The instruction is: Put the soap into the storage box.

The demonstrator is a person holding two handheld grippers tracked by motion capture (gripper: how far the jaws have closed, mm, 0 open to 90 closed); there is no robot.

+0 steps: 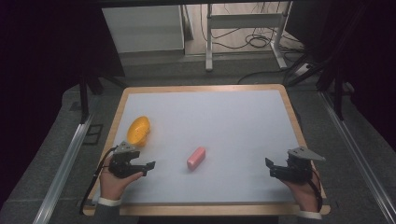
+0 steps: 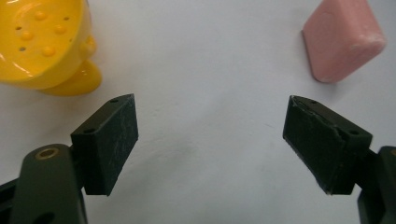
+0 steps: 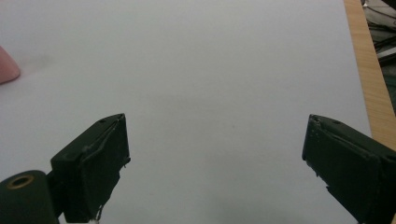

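Both grippers (image 1: pixel 150 165) (image 1: pixel 269 163) released near table edge, pink block (image 1: pixel 196 157) between them

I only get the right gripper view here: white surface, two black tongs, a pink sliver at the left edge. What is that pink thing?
Observer: A pink rectangular soap-like block, lying flat near the middle of the white tabletop.
Operator: Anything else on the table?
Observer: A yellow plastic dish with small holes in it, near the left edge.
Operator: Is the other hand holding something?
Observer: No. The left tongs are open, with bare tabletop between them; the dish and block lie just beyond.
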